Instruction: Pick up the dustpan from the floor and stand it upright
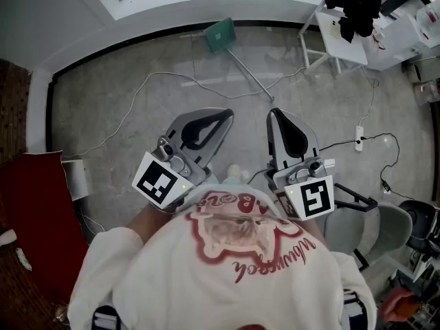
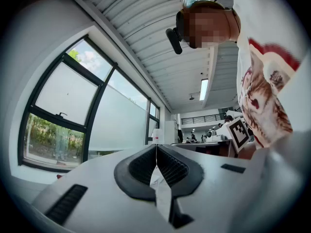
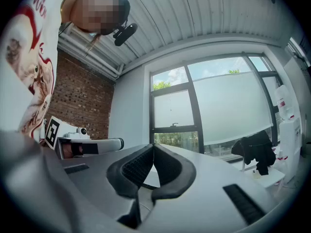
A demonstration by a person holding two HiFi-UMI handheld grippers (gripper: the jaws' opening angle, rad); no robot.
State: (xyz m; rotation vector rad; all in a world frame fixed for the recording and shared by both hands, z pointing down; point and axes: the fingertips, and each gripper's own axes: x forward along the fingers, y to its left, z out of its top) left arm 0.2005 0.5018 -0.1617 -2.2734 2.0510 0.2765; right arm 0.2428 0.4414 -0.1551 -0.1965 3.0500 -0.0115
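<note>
A green dustpan (image 1: 220, 34) lies on the grey floor far ahead, by the white sill, and its long thin handle (image 1: 251, 81) runs back toward me. Both grippers are held close to my body, well short of it. My left gripper (image 1: 225, 116) is shut, its dark pads meeting at the tip with nothing between them. My right gripper (image 1: 274, 113) is shut and empty too. Neither gripper view shows the dustpan: the left gripper (image 2: 156, 146) and the right gripper (image 3: 153, 146) point roughly level at windows and ceiling.
A white cable (image 1: 148, 81) snakes over the floor. A power strip (image 1: 359, 135) with a black cord lies at the right. A white table (image 1: 342, 36) with black cloth (image 1: 354, 5) stands at the back right, a grey chair (image 1: 393, 227) near right, a red cloth (image 1: 34, 212) at left.
</note>
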